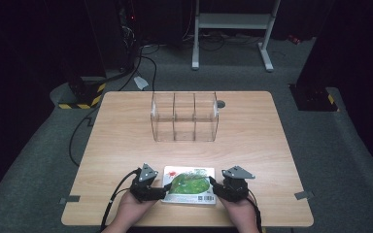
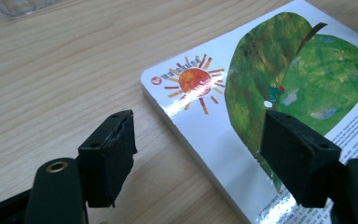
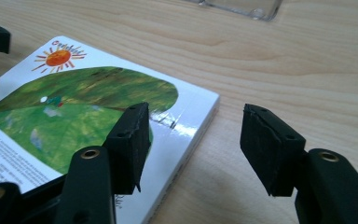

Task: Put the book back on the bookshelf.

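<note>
A thin picture book [image 1: 189, 184] with a green leaf and an orange sun on its white cover lies flat on the wooden table [image 1: 126, 136], near the front edge. My left gripper [image 1: 166, 187] is at the book's left short edge. In the left gripper view the book [image 2: 242, 93] has its edge between the spread jaws of the gripper [image 2: 200, 154], one over the cover and one over bare wood. My right gripper [image 1: 211, 184] is at the opposite edge. In the right gripper view that gripper [image 3: 198, 149] stands open astride the corner of the book [image 3: 74, 107], not pressing it.
A clear plastic organizer [image 1: 184, 116] with three compartments stands at the table's middle back, empty; its corner [image 3: 242, 7] is seen in the right gripper view. Cables trail from both grippers over the front edge. A white stand [image 1: 233, 29] is on the floor beyond.
</note>
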The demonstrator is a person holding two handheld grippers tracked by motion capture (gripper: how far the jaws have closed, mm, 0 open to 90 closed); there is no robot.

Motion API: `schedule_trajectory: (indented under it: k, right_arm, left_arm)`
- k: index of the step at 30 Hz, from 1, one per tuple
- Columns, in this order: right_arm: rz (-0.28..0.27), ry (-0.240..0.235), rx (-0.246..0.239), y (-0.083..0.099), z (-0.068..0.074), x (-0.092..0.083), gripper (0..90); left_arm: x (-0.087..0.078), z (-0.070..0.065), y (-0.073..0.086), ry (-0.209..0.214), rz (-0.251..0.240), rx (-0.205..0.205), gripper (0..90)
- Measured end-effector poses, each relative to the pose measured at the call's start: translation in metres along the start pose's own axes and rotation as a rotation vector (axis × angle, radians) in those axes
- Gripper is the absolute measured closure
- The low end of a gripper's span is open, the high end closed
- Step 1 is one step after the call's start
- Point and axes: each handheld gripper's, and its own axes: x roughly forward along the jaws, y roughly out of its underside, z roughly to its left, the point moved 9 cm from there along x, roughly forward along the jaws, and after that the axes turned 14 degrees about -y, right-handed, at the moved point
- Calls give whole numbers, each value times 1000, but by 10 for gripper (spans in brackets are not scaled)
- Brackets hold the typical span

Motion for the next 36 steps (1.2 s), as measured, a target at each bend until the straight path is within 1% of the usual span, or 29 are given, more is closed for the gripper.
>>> schedule_trajectory:
  k: [1,3,5,6,9,11,13,14,16,19,20,22,24,26,27,28,29,30,33,35,36]
  right_arm:
    - [4,-2,-2,1,1,1,410]
    - [23,-10,11,3,4,1,400]
    - [35,-13,8,6,7,0,387]
    - [35,-14,16,9,8,0,384]
    - [31,-31,31,13,9,2,370]
    - [29,-38,38,12,11,4,347]
    - [22,-51,40,11,14,5,335]
    - [22,-54,35,11,15,6,326]
    - [28,-61,42,13,19,9,307]
    - [45,-67,35,15,22,12,285]
    - [47,-66,33,16,23,13,280]
    - [60,-69,44,18,24,14,271]
    - [72,-69,47,20,23,15,270]
    - [80,-92,75,22,23,17,268]
    - [85,-105,90,23,24,17,270]
    - [88,-114,99,23,25,18,268]
    - [92,-106,99,23,26,18,269]
    - [92,-103,83,22,25,19,272]
    - [95,-100,107,22,24,18,301]
    - [96,-99,110,21,24,18,301]
    - [98,-96,104,21,24,19,299]
  left_arm:
    - [1,-2,0,7,5,-6,266]
    - [3,-5,1,15,13,-8,266]
    - [4,-9,2,26,17,-9,266]
    - [4,-11,2,32,19,-16,266]
    - [5,-12,3,33,17,-20,266]
    - [5,-15,3,53,22,-43,264]
    - [5,-15,4,55,23,-49,260]
    - [5,-15,4,55,23,-46,259]
    - [5,-16,4,60,27,-53,254]
    - [5,-18,4,60,27,-56,247]
    - [4,-18,4,58,26,-51,246]
    - [4,-18,5,59,24,-41,247]
    - [3,-18,6,62,25,-47,247]
    - [2,-19,6,64,28,-51,248]
    - [2,-19,6,58,26,-39,251]
    - [1,-19,6,58,28,-41,253]
    - [1,-19,7,58,29,-43,254]
    - [1,-20,7,58,31,-49,255]
    - [1,-18,7,52,30,-45,272]
    - [2,-18,5,43,20,-46,280]
    - [2,-18,4,32,14,-42,286]
